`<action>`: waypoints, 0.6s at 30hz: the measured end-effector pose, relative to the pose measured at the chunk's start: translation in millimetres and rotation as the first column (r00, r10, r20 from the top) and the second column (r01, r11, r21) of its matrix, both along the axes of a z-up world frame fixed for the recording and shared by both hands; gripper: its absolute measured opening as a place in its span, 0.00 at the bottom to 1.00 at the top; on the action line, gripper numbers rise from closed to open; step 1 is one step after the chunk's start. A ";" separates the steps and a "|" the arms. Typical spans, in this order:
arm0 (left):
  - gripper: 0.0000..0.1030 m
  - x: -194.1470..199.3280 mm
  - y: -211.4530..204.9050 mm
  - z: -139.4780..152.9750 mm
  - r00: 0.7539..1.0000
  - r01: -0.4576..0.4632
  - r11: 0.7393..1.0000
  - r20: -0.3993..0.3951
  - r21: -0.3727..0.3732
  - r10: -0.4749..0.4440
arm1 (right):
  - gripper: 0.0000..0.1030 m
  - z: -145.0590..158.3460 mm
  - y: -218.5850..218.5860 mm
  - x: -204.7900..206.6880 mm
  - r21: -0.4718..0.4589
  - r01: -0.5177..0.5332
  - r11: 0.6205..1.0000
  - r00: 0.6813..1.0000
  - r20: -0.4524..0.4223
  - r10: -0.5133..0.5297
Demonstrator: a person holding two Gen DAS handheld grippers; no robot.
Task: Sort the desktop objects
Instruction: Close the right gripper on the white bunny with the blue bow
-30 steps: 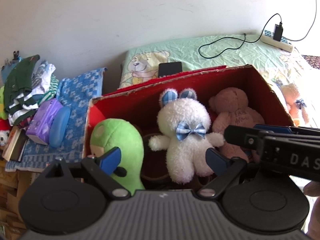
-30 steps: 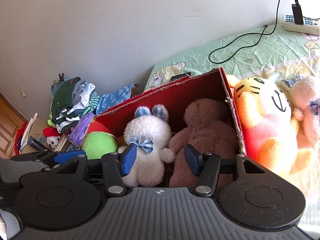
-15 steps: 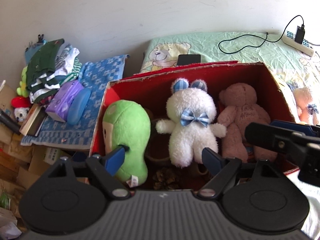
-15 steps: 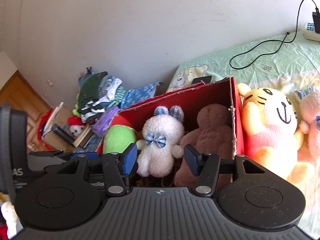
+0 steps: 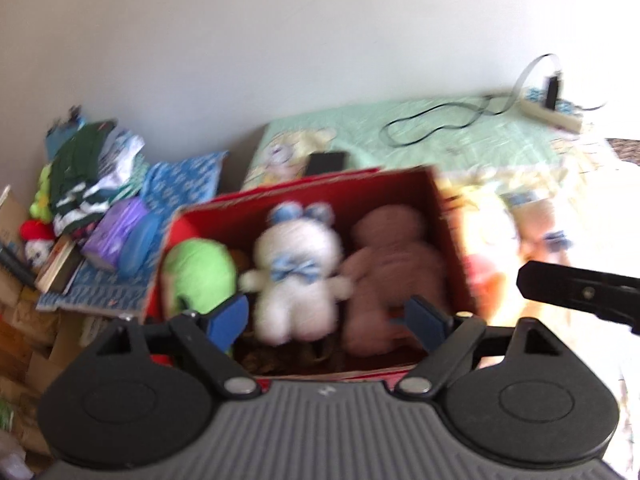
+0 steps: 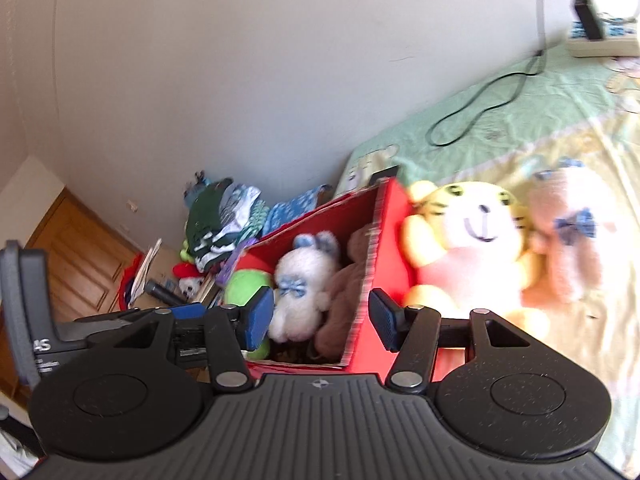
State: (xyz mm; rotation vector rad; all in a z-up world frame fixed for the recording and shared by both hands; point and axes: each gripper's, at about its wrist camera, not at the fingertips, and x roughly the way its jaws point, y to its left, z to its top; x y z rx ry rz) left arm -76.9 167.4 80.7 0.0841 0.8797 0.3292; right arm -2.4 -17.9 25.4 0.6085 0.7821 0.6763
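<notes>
Plain white wall behind, mint-green bedsheet (image 5: pixel 460 140) with a cartoon bear print as the work surface. Left wrist view is motion-blurred.

Left to right:
- Far left: pile of folded clothes (image 5: pixel 86 170), purple packet (image 5: pixel 116 232) and blue case (image 5: pixel 138 246) on a blue patterned cloth (image 5: pixel 182 178). Wooden door (image 6: pixel 76 256) shows in the right wrist view only.
- Red cardboard box (image 5: pixel 452 240), open top, sits on the sheet. Inside, in a row: green plush (image 5: pixel 198 272), white bunny plush (image 5: pixel 298 276) with blue bow and ears, brown bear plush (image 5: pixel 394 272). All three upright, packed side by side, bunny touching the bear.
- Dark phone (image 5: pixel 326 162) flat on the sheet just behind the box.
- Outside the box, against its right wall: yellow tiger plush (image 6: pixel 472 240), then pink plush (image 6: pixel 572 236) with a blue bow beside it, touching. Both on the sheet.
- Back right: power strip (image 6: pixel 604 38) with black charger plugged in, black cable (image 6: pixel 484 108) looping over the sheet.

Tools:
- Left gripper (image 5: pixel 328 322): jaws spread wide, nothing between the blue pads, hovering in front of the box over the bunny/bear.
- Right gripper (image 6: pixel 320 322): jaws spread wide, holding nothing, straddling the box's right wall without visible contact.
</notes>
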 end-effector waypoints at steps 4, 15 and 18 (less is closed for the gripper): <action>0.87 7.2 -37.5 -3.8 0.995 0.100 0.994 0.021 -0.041 -0.099 | 0.55 -19.8 -46.5 -0.3 -0.034 0.122 0.992 0.990 -0.072 -0.124; 0.75 53.0 -129.0 -58.8 0.951 0.306 0.926 0.020 -0.221 -0.309 | 0.56 -64.7 -129.7 10.3 -0.173 0.269 0.948 0.936 -0.186 -0.300; 0.72 71.7 -142.3 -78.5 0.946 0.317 0.920 0.009 -0.231 -0.324 | 0.56 -72.6 -141.9 20.2 -0.164 0.267 0.950 0.932 -0.209 -0.298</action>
